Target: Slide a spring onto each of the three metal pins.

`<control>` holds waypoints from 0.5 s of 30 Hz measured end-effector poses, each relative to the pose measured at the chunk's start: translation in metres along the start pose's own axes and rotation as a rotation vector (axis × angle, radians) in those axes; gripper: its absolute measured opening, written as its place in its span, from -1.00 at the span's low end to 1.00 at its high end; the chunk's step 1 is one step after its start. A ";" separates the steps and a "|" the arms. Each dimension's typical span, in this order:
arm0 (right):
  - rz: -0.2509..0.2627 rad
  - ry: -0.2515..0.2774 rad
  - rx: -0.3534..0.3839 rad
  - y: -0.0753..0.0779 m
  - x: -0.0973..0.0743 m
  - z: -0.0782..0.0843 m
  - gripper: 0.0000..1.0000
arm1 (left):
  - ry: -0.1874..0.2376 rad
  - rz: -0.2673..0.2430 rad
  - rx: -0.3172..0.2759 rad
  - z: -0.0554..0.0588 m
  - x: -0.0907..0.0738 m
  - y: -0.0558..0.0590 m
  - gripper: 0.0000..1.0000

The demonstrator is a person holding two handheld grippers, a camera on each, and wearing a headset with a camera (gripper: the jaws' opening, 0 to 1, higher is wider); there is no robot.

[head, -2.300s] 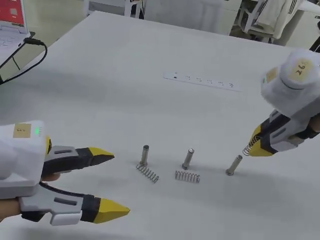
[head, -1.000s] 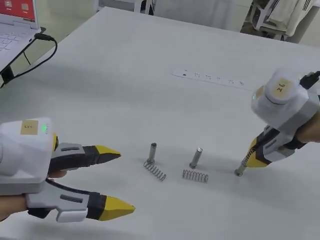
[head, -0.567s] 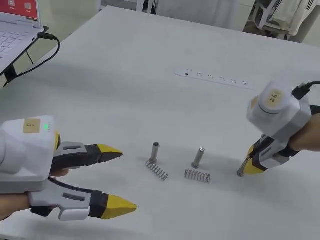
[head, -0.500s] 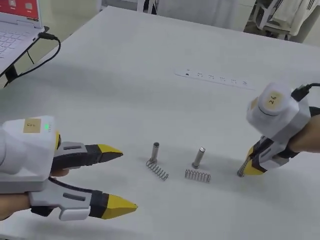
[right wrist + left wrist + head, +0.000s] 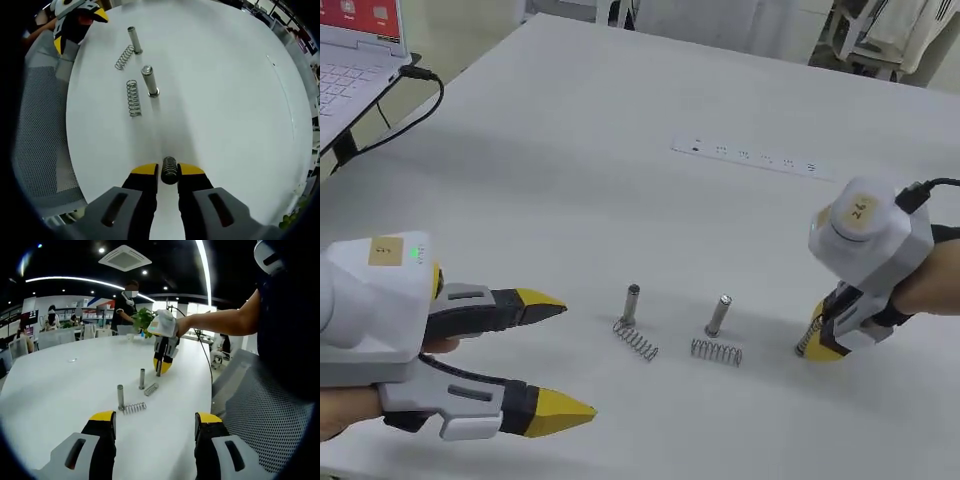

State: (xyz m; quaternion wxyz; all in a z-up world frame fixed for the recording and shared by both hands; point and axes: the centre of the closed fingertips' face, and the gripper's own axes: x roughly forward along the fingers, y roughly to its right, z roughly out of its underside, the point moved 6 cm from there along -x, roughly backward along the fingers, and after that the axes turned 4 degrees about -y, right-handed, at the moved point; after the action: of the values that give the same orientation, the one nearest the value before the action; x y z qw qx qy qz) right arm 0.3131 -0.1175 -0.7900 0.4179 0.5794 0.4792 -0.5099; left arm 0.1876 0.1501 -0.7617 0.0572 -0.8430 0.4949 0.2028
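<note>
Two bare metal pins stand on the white table point(image 5: 570, 170): the left pin point(image 5: 632, 303) point(image 5: 133, 39) and the middle pin point(image 5: 720, 314) point(image 5: 150, 80). A loose spring point(image 5: 636, 340) point(image 5: 124, 56) lies by the left one, another spring point(image 5: 716, 351) point(image 5: 133, 98) by the middle one. My right gripper point(image 5: 823, 345) point(image 5: 169, 171) is shut on a third spring point(image 5: 807, 338) point(image 5: 169, 170), held upright with its foot near the table; the third pin is hidden inside it. My left gripper point(image 5: 560, 357) point(image 5: 155, 417) hovers open at the near left, nothing between its fingers.
A white power strip point(image 5: 752, 160) lies farther back on the table. A laptop point(image 5: 350, 50) and its black cable point(image 5: 395, 110) sit at the far left. A mesh chair point(image 5: 250, 405) stands by the table's near edge.
My right gripper has come down with its spring over the right pin, which showed bare below it before and is now hidden. The left gripper has stayed open in place.
</note>
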 end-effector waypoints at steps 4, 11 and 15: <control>0.007 0.005 0.002 0.000 -0.001 0.001 -0.65 | 0.000 0.000 0.001 0.000 0.000 0.000 0.17; 0.033 0.038 -0.011 -0.002 -0.011 -0.002 -0.55 | 0.000 0.004 0.000 0.000 0.000 0.000 0.17; 0.043 0.049 -0.021 -0.003 -0.015 -0.006 -0.53 | 0.002 0.006 0.002 -0.001 0.001 0.001 0.16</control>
State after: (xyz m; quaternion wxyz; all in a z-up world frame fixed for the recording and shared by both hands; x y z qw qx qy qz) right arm 0.3110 -0.1134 -0.7745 0.4230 0.5975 0.4818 -0.4816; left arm 0.1878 0.1487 -0.7612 0.0568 -0.8417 0.4976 0.2018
